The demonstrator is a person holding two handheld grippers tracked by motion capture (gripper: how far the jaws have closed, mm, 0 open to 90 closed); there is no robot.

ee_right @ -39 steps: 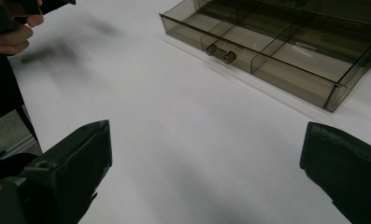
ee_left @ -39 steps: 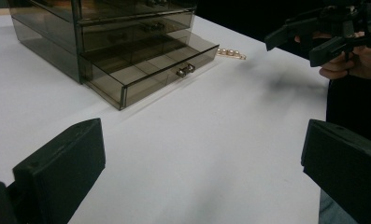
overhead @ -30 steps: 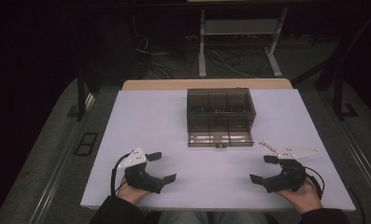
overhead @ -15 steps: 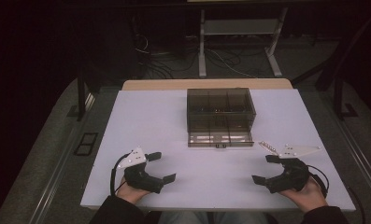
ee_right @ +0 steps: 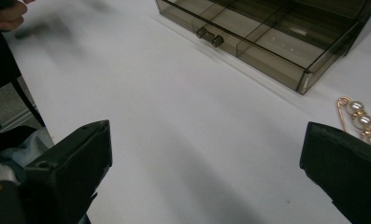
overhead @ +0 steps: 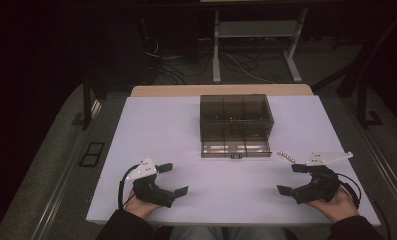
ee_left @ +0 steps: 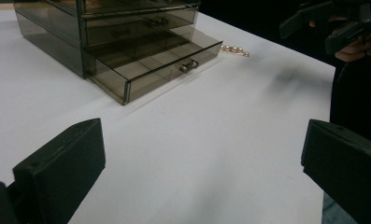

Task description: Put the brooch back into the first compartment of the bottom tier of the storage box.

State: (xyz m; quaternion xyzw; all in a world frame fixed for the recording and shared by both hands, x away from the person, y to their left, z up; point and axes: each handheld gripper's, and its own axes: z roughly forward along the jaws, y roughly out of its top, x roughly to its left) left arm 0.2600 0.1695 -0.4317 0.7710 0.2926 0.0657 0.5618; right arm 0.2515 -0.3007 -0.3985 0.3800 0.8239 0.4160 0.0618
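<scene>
Both low at near table edge: left hand-held gripper [overhead: 173, 178] spread, right hand-held gripper [overhead: 292, 178] spread, pearl pin [overhead: 286, 157] nearby.

dim room, cables [overhead: 246, 62] on grey floor [overhead: 51, 150] beyond white table [overhead: 151, 130].

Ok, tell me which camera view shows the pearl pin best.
The right gripper view: the pearl pin lies close by, its pearls and gold bar distinct. The left gripper view shows it small, beyond the open drawer; the high view gives a pale sliver.
</scene>
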